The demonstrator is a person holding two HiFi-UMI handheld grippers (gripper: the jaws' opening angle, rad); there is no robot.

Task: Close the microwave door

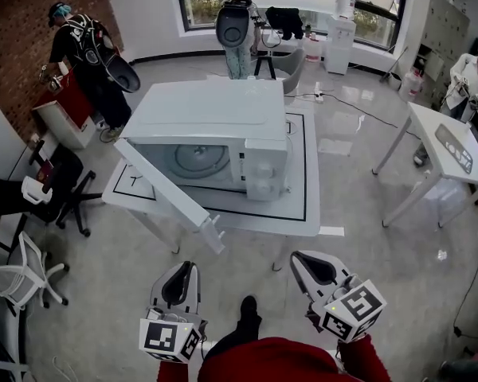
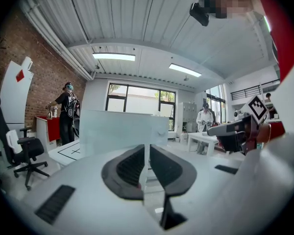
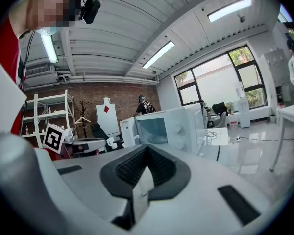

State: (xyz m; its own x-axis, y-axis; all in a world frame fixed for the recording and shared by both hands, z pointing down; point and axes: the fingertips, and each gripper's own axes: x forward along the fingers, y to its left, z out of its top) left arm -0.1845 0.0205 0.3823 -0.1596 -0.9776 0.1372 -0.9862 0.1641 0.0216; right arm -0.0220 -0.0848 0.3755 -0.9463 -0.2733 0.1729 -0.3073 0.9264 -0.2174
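- Smack in the centre of the head view, a boxy white microwave oven [image 1: 215, 126] sits on a white tabletop with a black outline [image 1: 307, 213]. Two round knobs [image 1: 263, 177] are on the right of its front.
- Its flat white microwave door [image 1: 166, 185] is wide open. It's hinged at the left and swung out toward the lower left of the frame, with the free end poking past the tabletop edge. The round glass turntable [image 1: 197, 159] shows inside.
- The left tongs [image 1: 185, 267], pale grey with black pads, are at the bottom of the frame below the door's free end and not touching it. The pads are closed together with nothing between them.
- The right tongs [image 1: 299, 257], lower right of centre, are also closed and empty, well apart from the microwave.
- Both point up-frame toward the oven, and red sleeves [image 1: 271, 360] show at the bottom edge.
- Background stuff: a person in black [image 1: 84, 50] is upper left by the brick wall [image 1: 16, 38]. A black office chair [image 1: 64, 181] is at the left and another white table [image 1: 446, 146] is on the right.
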